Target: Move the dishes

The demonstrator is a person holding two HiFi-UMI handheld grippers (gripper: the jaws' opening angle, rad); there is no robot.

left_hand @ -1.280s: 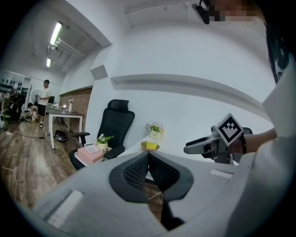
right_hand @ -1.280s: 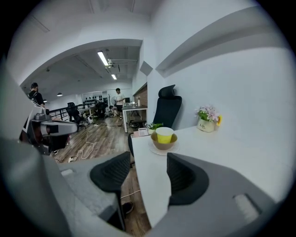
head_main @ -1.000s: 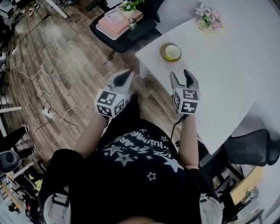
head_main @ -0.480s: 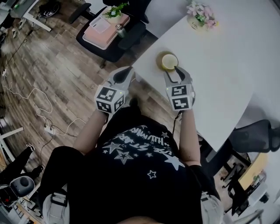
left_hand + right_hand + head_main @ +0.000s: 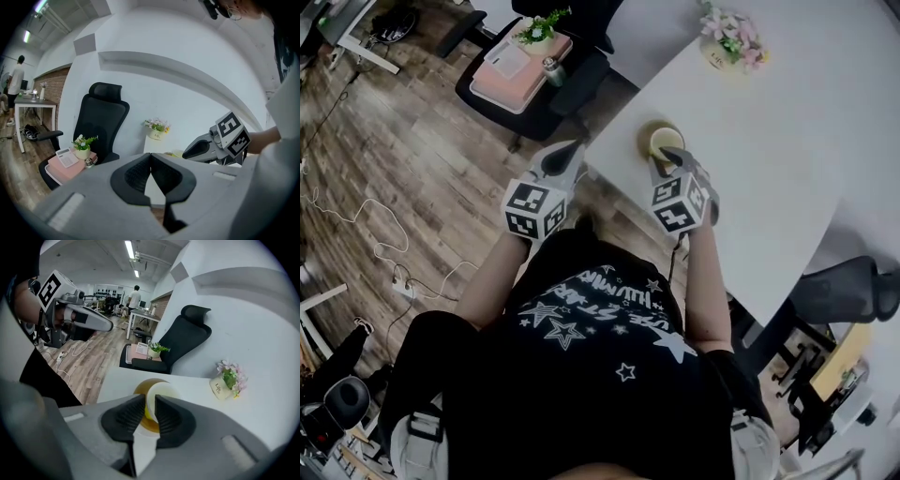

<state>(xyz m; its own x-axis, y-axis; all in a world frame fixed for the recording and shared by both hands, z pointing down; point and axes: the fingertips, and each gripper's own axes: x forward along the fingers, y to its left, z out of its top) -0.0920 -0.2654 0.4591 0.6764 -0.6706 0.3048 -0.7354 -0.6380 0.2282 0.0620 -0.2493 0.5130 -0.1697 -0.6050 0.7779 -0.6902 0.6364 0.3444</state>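
A yellow cup (image 5: 665, 141) stands on a brown saucer (image 5: 648, 137) near the corner of the white table (image 5: 769, 178). My right gripper (image 5: 669, 158) reaches over the table edge. In the right gripper view its jaws straddle the near wall of the cup (image 5: 162, 392), one outside and one inside, and my right gripper (image 5: 150, 402) is shut on it above the saucer (image 5: 140, 386). My left gripper (image 5: 565, 156) hovers off the table beside the corner, over the floor. The left gripper (image 5: 150, 157) is shut, tips touching, with nothing between them.
A small pot of pink flowers (image 5: 727, 39) stands farther back on the table. A black chair holding a pink box and a plant (image 5: 523, 64) sits left of the table. Another office chair (image 5: 844, 300) is at the right. Cables (image 5: 356, 225) lie on the wooden floor.
My right gripper has moved forward from the table edge to the cup, and its jaws have closed from wide apart onto the cup's wall. The left gripper has barely moved.
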